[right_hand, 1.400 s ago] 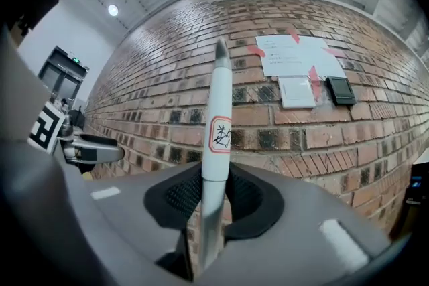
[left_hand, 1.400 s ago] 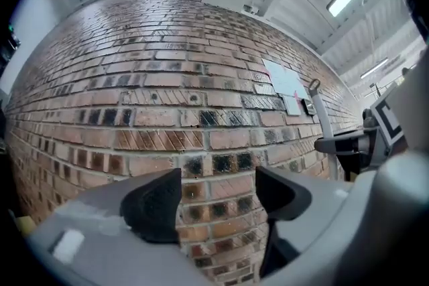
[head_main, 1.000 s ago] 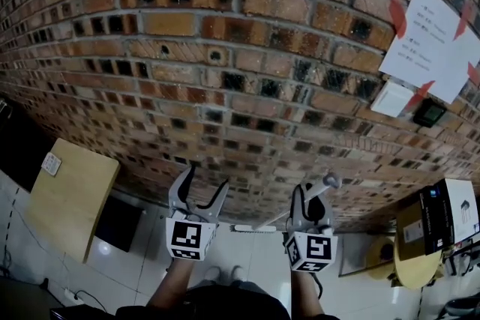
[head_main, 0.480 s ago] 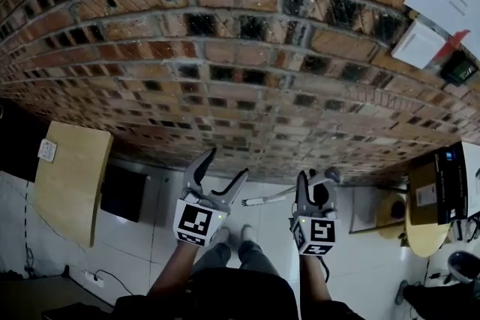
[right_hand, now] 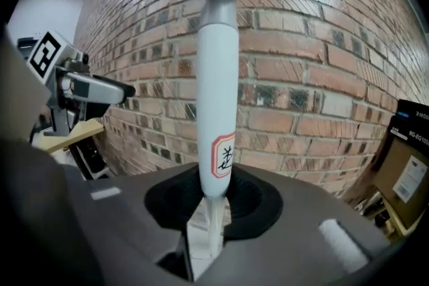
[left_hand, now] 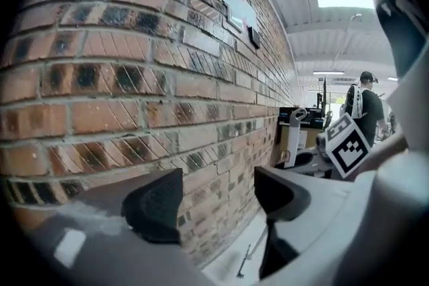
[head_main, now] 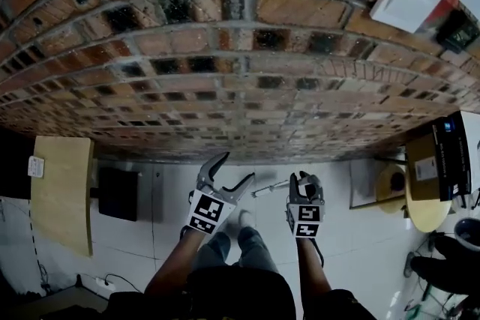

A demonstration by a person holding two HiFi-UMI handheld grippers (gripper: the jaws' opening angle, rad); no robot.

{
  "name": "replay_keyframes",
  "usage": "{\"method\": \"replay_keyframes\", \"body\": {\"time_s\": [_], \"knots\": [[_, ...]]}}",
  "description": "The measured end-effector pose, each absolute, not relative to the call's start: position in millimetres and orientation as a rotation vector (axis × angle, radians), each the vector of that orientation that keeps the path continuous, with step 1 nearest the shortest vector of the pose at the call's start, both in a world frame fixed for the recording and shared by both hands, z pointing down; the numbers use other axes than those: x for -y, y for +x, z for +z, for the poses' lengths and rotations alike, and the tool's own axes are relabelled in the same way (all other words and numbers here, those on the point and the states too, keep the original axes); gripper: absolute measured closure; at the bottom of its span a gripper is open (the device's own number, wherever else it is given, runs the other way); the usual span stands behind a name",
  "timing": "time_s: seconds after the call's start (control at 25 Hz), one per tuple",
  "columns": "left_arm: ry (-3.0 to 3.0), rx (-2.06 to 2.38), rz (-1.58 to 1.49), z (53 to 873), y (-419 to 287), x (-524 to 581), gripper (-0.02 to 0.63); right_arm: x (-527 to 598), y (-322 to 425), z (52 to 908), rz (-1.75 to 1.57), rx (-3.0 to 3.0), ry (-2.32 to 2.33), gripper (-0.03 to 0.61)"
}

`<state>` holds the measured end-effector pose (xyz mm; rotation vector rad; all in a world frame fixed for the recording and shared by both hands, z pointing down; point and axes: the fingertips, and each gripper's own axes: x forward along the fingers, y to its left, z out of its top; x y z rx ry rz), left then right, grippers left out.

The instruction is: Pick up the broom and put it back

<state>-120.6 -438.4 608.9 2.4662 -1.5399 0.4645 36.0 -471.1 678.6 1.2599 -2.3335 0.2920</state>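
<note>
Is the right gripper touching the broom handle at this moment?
Touching. The right gripper has both jaws pressed on the white broom handle, with no gap, shown plainly in the right gripper view.

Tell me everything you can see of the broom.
The broom shows mainly as a slim, smooth white handle, plastic-looking, with a grey rounded end cap and a small red-bordered label bearing a dark mark. The right tool is shut on it just below the label, the cap pointing toward the brick wall. In the head view the shaft slants leftward from that tool above the pale floor; its brush end is too small to make out.
</note>
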Motion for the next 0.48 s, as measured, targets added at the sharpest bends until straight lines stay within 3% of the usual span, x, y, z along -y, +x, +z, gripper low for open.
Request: {"method": "replay_keyframes", "body": {"time_s": [0.48], "knots": [[2.419, 1.337, 0.599, 700.2, -88.0, 461.0, 0.278, 521.9, 44.2, 821.4, 0.4, 2.175, 1.179, 0.497]]}}
